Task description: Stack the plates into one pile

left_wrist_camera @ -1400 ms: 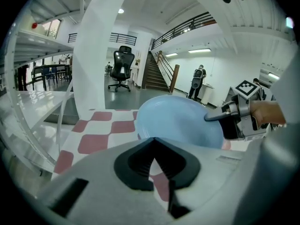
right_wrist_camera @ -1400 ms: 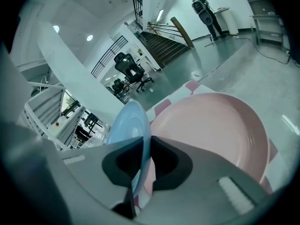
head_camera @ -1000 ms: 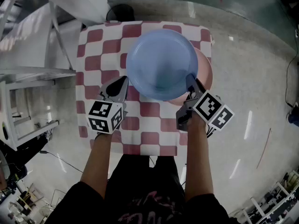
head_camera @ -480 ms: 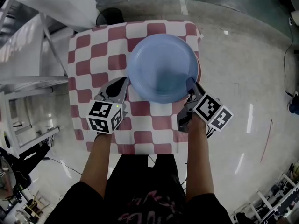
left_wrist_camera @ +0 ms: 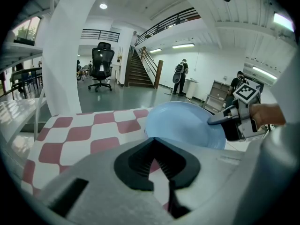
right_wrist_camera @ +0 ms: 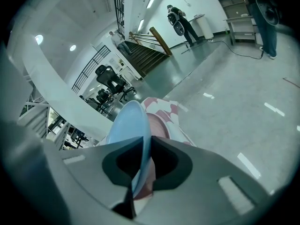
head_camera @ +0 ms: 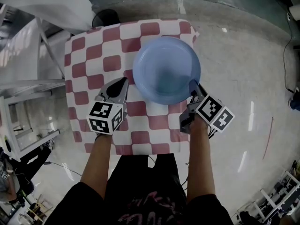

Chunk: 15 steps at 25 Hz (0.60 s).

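A light blue plate [head_camera: 166, 69] hangs tilted over the right half of the red-and-white checkered table [head_camera: 93, 55]. My right gripper [head_camera: 192, 86] is shut on its near right rim, and the rim runs edge-on between the jaws [right_wrist_camera: 140, 163] in the right gripper view. Under the blue plate [right_wrist_camera: 129, 125], that view shows part of a pink plate [right_wrist_camera: 159, 125] on the cloth; the head view hides it. My left gripper [head_camera: 123, 82] is shut and empty, just left of the blue plate [left_wrist_camera: 185, 125] and apart from it. In the left gripper view the right gripper [left_wrist_camera: 220, 120] holds the plate's far rim.
White shelving [head_camera: 23, 93] stands to the left of the table. The table's right edge [head_camera: 193, 32] drops to bare floor close by the plates. An office chair [left_wrist_camera: 101, 62], a staircase [left_wrist_camera: 140, 69] and people stand far off in the hall.
The right gripper has carried the blue plate rightward across the table until it covers the pink plate, which showed at its right side before. The left gripper moved along beside it.
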Motion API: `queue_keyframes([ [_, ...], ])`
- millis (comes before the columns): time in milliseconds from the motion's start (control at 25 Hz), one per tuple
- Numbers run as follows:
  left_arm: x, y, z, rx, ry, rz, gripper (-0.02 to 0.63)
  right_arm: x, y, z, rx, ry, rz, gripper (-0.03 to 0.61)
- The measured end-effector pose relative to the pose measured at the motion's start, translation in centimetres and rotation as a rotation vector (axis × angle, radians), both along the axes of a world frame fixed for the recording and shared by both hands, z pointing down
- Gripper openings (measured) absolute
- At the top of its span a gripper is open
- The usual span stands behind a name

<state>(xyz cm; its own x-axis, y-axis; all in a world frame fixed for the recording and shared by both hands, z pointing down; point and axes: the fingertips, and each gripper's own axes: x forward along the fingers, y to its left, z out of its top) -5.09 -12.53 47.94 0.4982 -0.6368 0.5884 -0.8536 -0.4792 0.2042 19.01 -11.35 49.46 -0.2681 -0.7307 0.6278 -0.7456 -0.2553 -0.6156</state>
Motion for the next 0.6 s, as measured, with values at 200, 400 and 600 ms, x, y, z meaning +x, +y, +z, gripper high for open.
queue_keyframes([
  [200,0.3,0.2,0.3,-0.005,-0.002,0.001,-0.005,0.7,0.4,0.8,-0.021,0.008,0.008,0.04],
  [400,0.2,0.1,0.3,-0.005,-0.003,-0.004,-0.005,0.7,0.0,1.1,-0.034,0.011,0.005,0.045],
  [600,0.0,0.0,0.4,-0.01,-0.003,-0.011,-0.005,0.7,-0.1,1.5,-0.06,0.036,-0.012,0.044],
])
